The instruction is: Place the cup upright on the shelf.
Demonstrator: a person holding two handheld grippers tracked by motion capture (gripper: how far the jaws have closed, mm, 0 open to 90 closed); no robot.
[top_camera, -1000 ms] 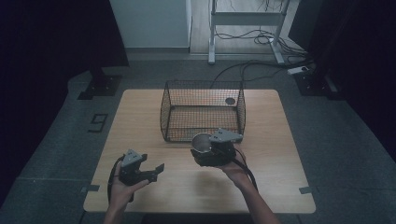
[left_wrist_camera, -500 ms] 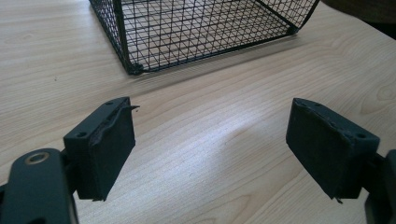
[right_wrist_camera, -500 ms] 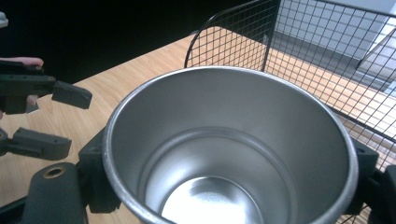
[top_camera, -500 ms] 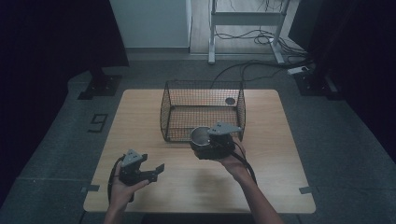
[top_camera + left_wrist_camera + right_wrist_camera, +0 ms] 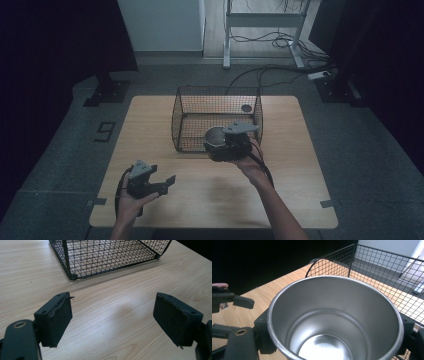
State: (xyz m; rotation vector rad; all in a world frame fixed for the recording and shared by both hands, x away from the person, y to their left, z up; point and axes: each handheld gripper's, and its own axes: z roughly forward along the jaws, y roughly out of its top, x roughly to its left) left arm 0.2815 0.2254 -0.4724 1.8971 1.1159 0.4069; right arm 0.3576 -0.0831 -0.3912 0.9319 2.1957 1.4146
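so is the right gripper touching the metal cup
Touching. The right gripper view shows the right gripper with a jaw pressed against each side of the metal cup.

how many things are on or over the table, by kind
wire basket: 1
metal cup: 1, held in the right gripper
small dark round thing inside the basket: 1
gripper: 2, the left gripper open
total: 5

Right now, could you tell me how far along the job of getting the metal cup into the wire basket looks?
Done: the right gripper has the metal cup clamped between its jaws and raised at the wire basket's near edge. In hand: carrying it over the rim. Left: lowering it inside and letting go; the cup isn't in the basket yet. The left gripper is open above bare table.
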